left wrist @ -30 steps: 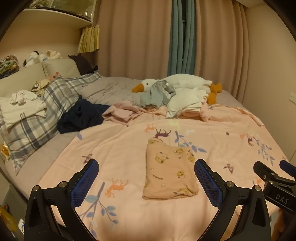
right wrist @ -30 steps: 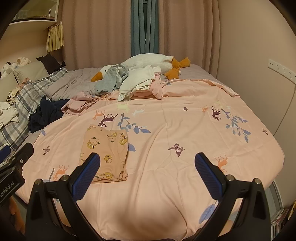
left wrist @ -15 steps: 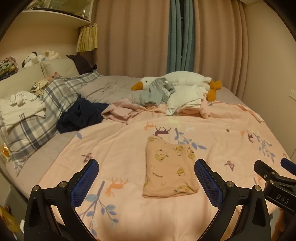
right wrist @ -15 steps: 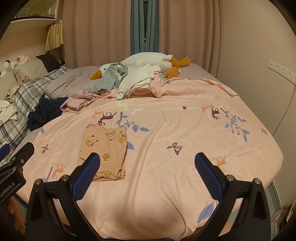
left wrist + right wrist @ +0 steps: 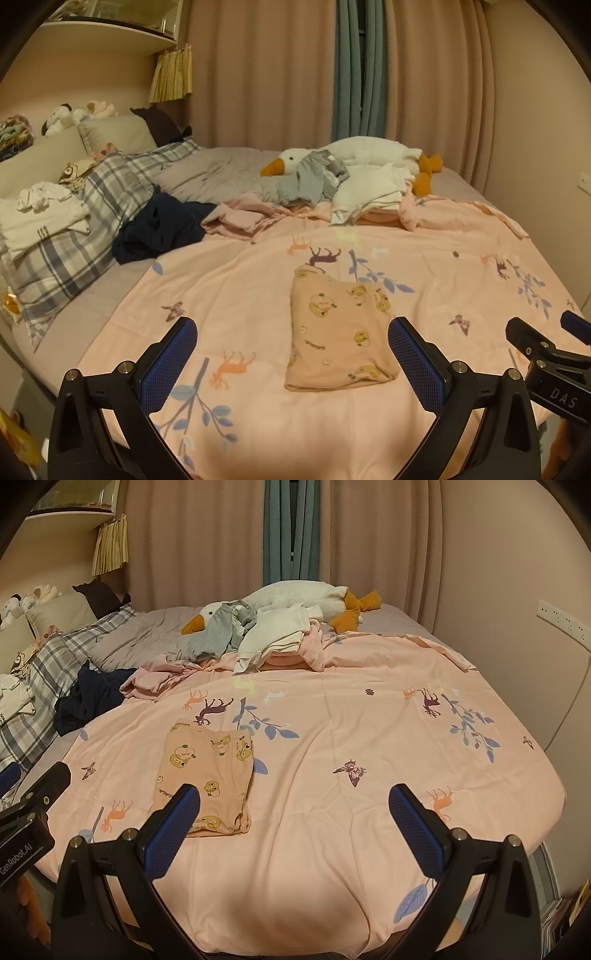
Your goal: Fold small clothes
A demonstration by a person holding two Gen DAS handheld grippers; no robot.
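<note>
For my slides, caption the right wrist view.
Open right gripper above a folded bear-print garment on the pink duvet.

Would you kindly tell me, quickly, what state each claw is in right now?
Left claw: open, holding nothing, above the bed near the folded peach garment.
Right claw: open, holding nothing, above the pink duvet.

A folded garment (image 5: pixel 338 332) lies on the bedspread (image 5: pixel 443 258) near the bed's foot; behind it, a clothes pile (image 5: pixel 365 192) rests against a stuffed goose (image 5: pixel 369 151) (pillows (image 5: pixel 92 206) to the left).
</note>
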